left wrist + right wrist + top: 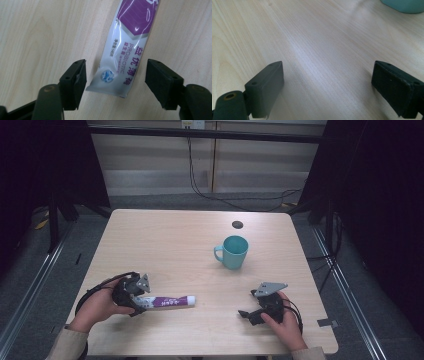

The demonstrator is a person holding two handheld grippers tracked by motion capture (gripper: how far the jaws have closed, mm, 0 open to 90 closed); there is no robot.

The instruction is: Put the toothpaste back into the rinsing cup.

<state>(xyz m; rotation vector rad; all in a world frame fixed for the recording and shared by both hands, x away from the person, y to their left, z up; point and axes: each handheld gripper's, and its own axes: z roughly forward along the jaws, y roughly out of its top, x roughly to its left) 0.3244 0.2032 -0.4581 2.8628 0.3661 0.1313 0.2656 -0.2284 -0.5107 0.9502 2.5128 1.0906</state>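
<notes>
A white and purple tube [170,301] lies flat on the wooden table [165,245] near the front left, its cap end pointing right. My left gripper [142,302] is at the tube's flat crimped end. In the left gripper view that end of the tube [125,57] sits between the two black jaws of my left gripper [116,72], with a gap on each side, so the pads do not press on it. My right gripper [245,314] rests near the front right, jaws spread wide over bare wood [327,75].
A teal mug [234,252] stands upright right of centre, handle to the left; its base shows at the top right of the right gripper view [404,5]. A small dark round hole [237,224] sits behind it. Cables run along the floor beyond the table.
</notes>
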